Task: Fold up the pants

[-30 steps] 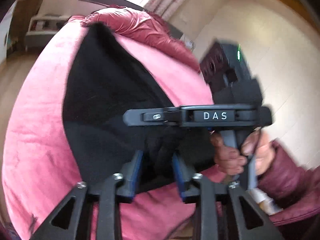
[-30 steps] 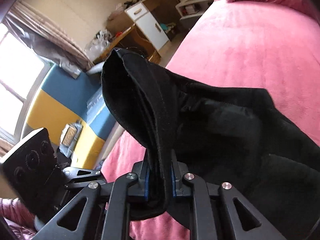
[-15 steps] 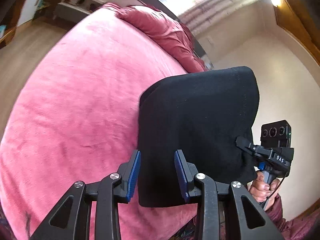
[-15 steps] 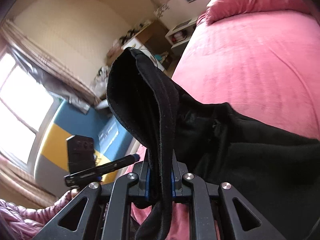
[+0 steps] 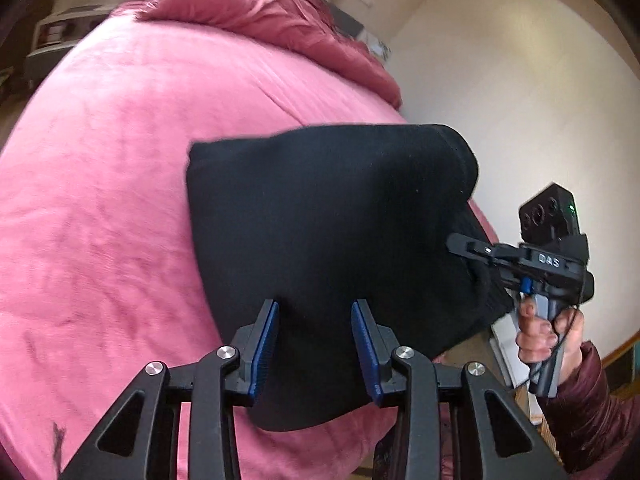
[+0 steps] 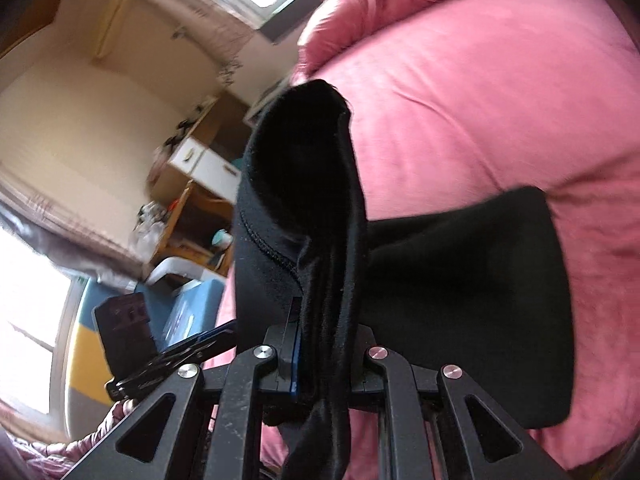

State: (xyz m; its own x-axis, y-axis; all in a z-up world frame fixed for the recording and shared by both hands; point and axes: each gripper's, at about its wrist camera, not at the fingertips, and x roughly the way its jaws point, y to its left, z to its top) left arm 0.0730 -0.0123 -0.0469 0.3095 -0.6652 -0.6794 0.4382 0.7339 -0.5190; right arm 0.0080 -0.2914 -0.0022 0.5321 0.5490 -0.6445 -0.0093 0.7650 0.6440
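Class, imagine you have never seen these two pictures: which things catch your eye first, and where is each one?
First, the black pants, folded and lifted in mid-frame over the bright pink bed cover. Next, the right gripper, shut on a bunched edge of the fabric low in its own view. The left gripper, at the bottom of its view, is opening, its blue pads clear of the cloth.

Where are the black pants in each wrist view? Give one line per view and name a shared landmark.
Left wrist view: the black pants fill the centre, hanging over the pink bed cover, their right edge at the right gripper.
Right wrist view: the pants sit centre and lower right, a bunched edge rising from between the fingers.
Shared landmark: the rumpled red duvet at the bed's far end.
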